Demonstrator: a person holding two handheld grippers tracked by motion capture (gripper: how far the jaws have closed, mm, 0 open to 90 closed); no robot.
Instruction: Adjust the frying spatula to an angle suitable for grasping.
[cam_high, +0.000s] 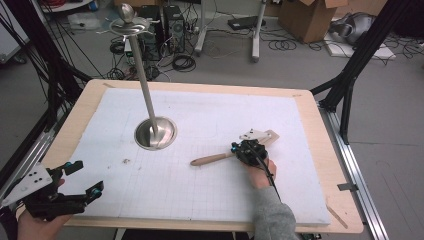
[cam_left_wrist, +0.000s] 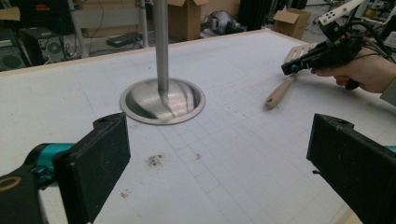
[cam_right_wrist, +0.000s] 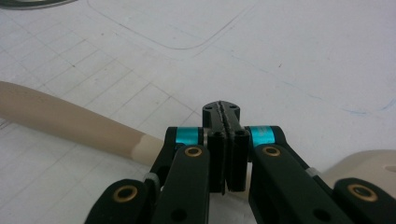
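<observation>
A wooden spatula (cam_high: 212, 159) lies flat on the white gridded mat (cam_high: 210, 107), handle to the left, slotted blade (cam_high: 260, 135) to the right. My right gripper (cam_high: 234, 147) is right over its neck with the jaws pressed together; in the right gripper view the gripper (cam_right_wrist: 222, 109) shows nothing between its pads, and the spatula handle (cam_right_wrist: 70, 122) runs underneath. My left gripper (cam_high: 89, 176) is held open at the mat's near left corner, nothing between its jaws (cam_left_wrist: 219, 158). From there I see the spatula (cam_left_wrist: 279, 93) and the right gripper (cam_left_wrist: 286, 69) just above it.
A metal stand with a round dished base (cam_high: 155, 134) and a tall pole (cam_high: 145, 80) topped by a disc and knob rises left of centre on the mat; its base (cam_left_wrist: 161, 100) lies ahead of the left gripper. Wooden table edge (cam_high: 345, 200) surrounds the mat.
</observation>
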